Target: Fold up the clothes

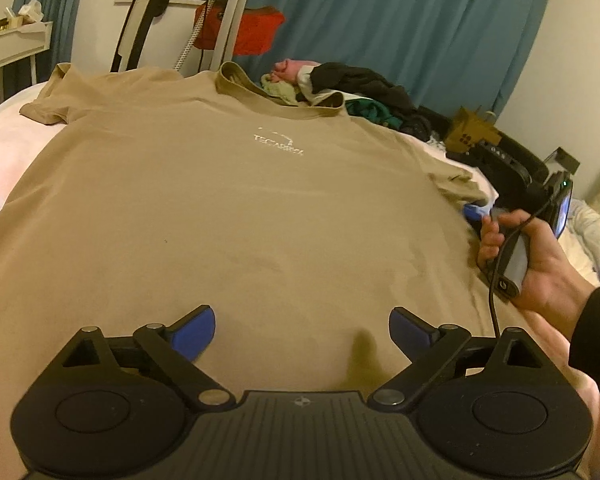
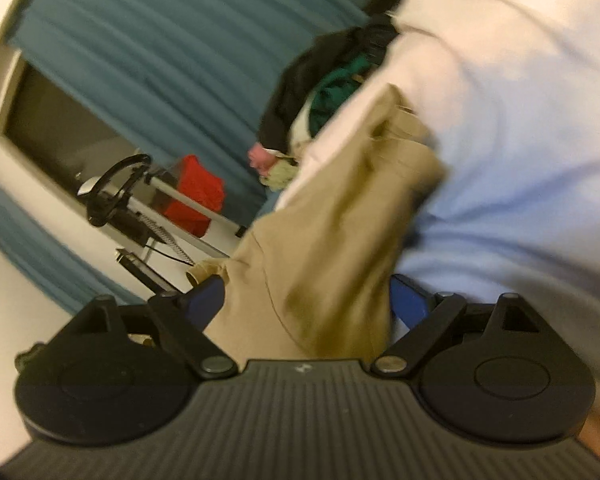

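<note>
A tan T-shirt [image 1: 228,216] with a small white chest logo lies spread flat, front up, on the bed, collar at the far side. My left gripper [image 1: 302,320] hovers over its near part, open, with nothing between the blue pads. At the right edge a hand [image 1: 540,272] holds my right gripper by the shirt's right sleeve [image 1: 456,180]. In the blurred, rolled right wrist view, my right gripper [image 2: 308,296] stands open with the tan sleeve fabric [image 2: 332,240] lying loose between its wide-apart fingers.
A heap of other clothes [image 1: 340,88], black, green and pink, sits beyond the collar. A pale bedsheet [image 2: 520,140] lies under the shirt. Teal curtains [image 1: 400,20], a red cloth on a stand [image 1: 256,32] and a white shelf [image 1: 12,44] are behind the bed.
</note>
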`<state>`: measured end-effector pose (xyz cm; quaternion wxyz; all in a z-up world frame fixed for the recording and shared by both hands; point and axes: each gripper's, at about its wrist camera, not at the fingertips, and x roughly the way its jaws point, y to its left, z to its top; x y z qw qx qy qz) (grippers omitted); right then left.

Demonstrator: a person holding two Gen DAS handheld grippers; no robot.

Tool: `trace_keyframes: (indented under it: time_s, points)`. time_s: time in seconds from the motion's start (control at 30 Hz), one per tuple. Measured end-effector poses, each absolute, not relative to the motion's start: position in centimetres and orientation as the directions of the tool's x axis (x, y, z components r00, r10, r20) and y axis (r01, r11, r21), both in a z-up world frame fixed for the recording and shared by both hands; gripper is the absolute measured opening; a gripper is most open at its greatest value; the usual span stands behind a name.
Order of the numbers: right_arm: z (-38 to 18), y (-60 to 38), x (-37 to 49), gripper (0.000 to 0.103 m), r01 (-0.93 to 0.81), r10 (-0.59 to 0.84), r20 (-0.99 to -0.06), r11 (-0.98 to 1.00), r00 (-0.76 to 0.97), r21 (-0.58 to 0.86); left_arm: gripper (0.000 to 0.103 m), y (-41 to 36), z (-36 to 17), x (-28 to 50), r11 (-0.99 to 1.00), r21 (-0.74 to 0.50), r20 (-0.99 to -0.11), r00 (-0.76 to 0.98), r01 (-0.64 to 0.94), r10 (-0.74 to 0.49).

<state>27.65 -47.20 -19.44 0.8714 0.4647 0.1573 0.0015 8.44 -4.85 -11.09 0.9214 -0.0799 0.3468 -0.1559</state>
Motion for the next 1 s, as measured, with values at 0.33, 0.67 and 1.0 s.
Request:
trace_keyframes:
  time_s: [0.33,0.67,1.0]
  points:
    - [-20.0,-47.4,32.6,0.08,0.086,0.06,-0.156,0.617,0.986,0.782,0.099,-5.3,-11.8,9.5,0.944,-0.219,-0.587,0.74,0.245,-0.329]
    - [-18.7,-50.5,37.5,0.009,0.277,-0.014,-0.331,0.583,0.943,0.764,0.097,-5.0,-11.2,11.2,0.94,-0.242,-0.57,0.748,0.242,-0.339]
    - [-7.7,-44.5,35.6,0.007,0.243,-0.106,-0.316,0.869,0.943,0.431,0.096,-2.9,-8.8,11.5,0.943,-0.256,-0.608,0.724,0.211,-0.327]
